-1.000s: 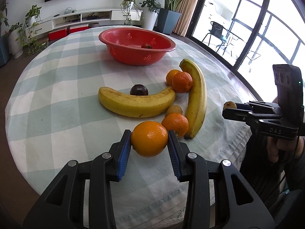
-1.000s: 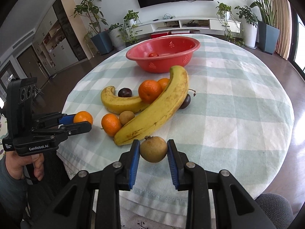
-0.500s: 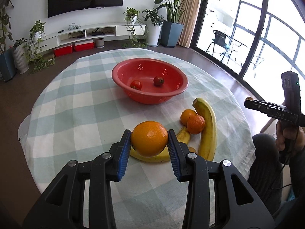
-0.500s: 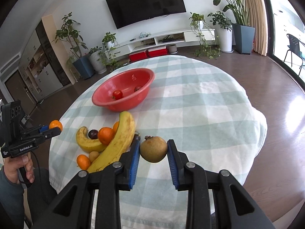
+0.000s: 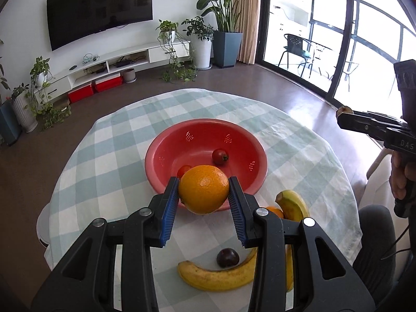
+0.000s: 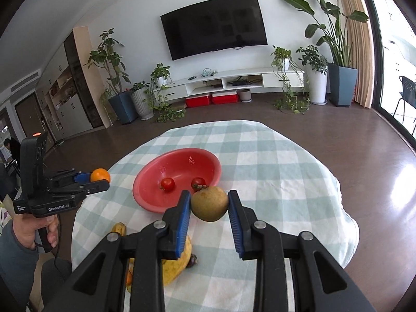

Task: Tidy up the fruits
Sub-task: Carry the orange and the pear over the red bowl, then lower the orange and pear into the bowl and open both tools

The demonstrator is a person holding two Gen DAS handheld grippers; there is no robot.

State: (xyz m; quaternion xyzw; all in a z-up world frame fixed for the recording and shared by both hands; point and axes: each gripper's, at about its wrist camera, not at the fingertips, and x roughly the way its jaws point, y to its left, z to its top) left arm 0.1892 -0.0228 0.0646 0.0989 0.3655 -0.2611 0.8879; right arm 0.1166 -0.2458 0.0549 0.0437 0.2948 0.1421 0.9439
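Checked worktop, left view: left gripper clenched on orange at frame centre, above red bowl rim. Firm, heavy-ish, waxy; grip at equator.

Right view: right gripper grasping brown fruit, centre, near bowl; probably softer, bruises.

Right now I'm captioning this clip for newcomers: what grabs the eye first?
An orange clamped in the left claw and a brown pear in the right claw, both held above the table. Beyond them, a red bowl holds two tomatoes.
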